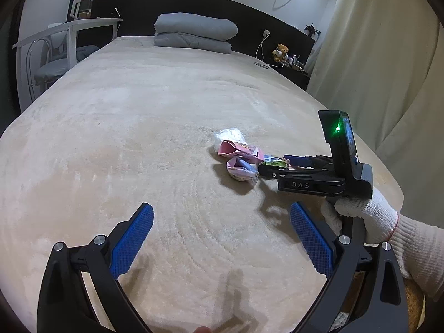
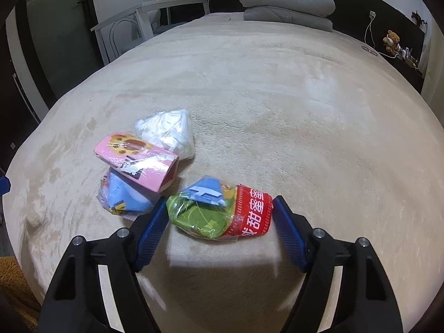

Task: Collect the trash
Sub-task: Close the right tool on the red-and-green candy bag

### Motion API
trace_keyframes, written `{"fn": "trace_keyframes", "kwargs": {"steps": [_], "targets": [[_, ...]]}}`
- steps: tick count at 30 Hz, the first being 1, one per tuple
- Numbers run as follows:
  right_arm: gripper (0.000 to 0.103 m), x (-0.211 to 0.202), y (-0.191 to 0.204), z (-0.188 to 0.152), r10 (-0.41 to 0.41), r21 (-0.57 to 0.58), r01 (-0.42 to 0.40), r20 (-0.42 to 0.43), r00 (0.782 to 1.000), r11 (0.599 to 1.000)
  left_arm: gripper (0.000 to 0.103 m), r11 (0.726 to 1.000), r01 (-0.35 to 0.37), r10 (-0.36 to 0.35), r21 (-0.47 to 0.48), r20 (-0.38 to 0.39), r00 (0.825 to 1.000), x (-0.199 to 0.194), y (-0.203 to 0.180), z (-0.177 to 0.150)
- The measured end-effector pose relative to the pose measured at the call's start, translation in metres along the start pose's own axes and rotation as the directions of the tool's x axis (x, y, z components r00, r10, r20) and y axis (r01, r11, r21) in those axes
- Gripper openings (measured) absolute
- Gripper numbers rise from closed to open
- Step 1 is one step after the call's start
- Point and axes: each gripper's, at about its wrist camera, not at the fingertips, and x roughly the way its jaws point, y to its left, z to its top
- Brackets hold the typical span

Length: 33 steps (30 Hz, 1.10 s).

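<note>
On the beige bed (image 2: 277,97), my right gripper (image 2: 220,213) brackets the green-and-red wrapper (image 2: 222,212), jaws wide, pads just beside both ends. I should close squarely, gently. My left gripper (image 1: 222,236) hovers open, empty.

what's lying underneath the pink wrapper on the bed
The pink wrapper rests on a crumpled blue and purple wrapper, with the white plastic bag just behind it. Whatever else lies beneath it on the bed is covered.
</note>
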Motion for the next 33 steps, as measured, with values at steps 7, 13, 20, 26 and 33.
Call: {"fn": "trace_keyframes", "kwargs": {"steps": [7, 13, 20, 26, 33], "targets": [[0.072, -0.011, 0.0, -0.003, 0.0, -0.009, 0.0, 0.014, 1.0, 1.0, 0.096, 1.0, -0.003, 0.003, 0.019, -0.006, 1.0, 0.004, -0.005, -0.002], [0.072, -0.031, -0.006, -0.009, 0.019, 0.007, -0.019, 0.036, 0.999, 1.0, 0.096, 1.0, -0.004, 0.004, 0.008, -0.001, 1.0, 0.01, -0.007, 0.003], [0.072, -0.06, -0.019, -0.012, 0.053, 0.058, -0.057, 0.074, 0.996, 0.997, 0.096, 0.998, -0.018, 0.018, 0.064, -0.003, 1.0, 0.033, -0.026, 0.013], [0.072, -0.082, -0.032, -0.014, 0.071, 0.112, -0.083, 0.106, 0.992, 0.99, 0.096, 0.996, -0.024, 0.025, 0.08, -0.009, 1.0, 0.064, -0.033, 0.028], [0.072, -0.099, -0.045, -0.016, 0.081, 0.147, -0.099, 0.127, 0.989, 0.984, 0.096, 0.994, -0.047, 0.05, 0.095, -0.025, 0.998, 0.097, -0.046, 0.041]]}}
